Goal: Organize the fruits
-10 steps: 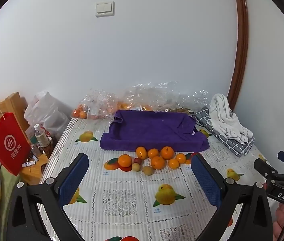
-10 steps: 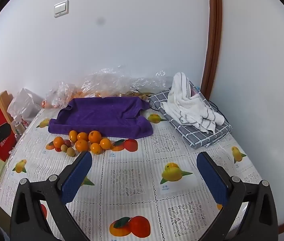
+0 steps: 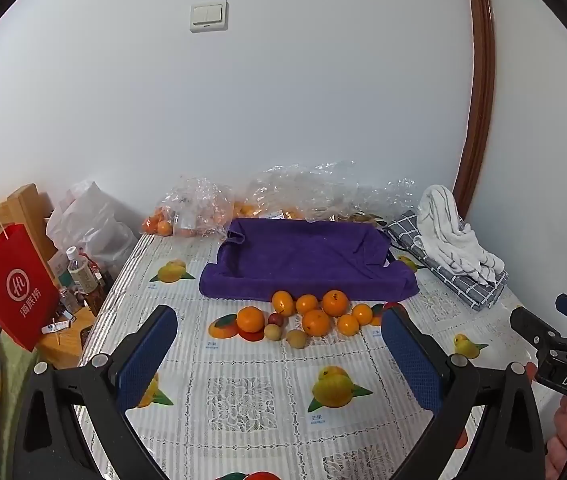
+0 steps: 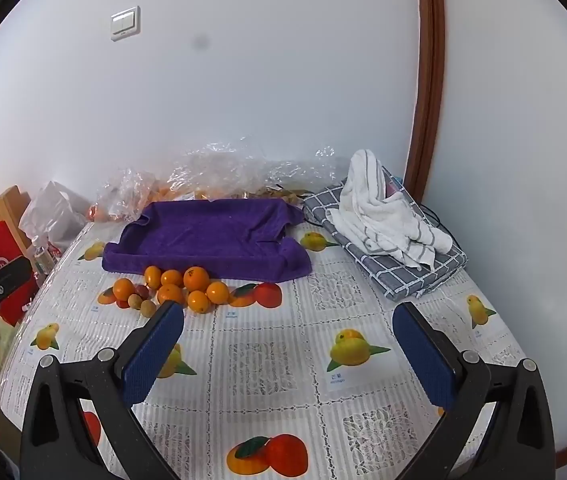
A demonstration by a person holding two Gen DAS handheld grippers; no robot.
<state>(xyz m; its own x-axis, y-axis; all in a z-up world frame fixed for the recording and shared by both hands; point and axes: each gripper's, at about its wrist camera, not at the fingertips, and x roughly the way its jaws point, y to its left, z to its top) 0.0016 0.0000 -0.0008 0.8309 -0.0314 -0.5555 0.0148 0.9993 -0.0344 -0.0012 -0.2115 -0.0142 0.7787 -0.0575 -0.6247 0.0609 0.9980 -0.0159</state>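
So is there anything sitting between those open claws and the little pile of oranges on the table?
Nothing visible. Between the left gripper and the fruit pile lies only bare tablecloth. The right gripper also has open cloth ahead of it, with the pile off to its left.

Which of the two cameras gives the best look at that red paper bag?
The left wrist view: the red paper bag shows whole, handles and logo included. In the right wrist view, the left gripper hides most of it.

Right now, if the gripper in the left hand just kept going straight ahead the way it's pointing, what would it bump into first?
Probably the loose pile of oranges lying on the tablecloth ahead of the open left gripper, with the purple towel just behind them. Depth is hard to judge through this lens.
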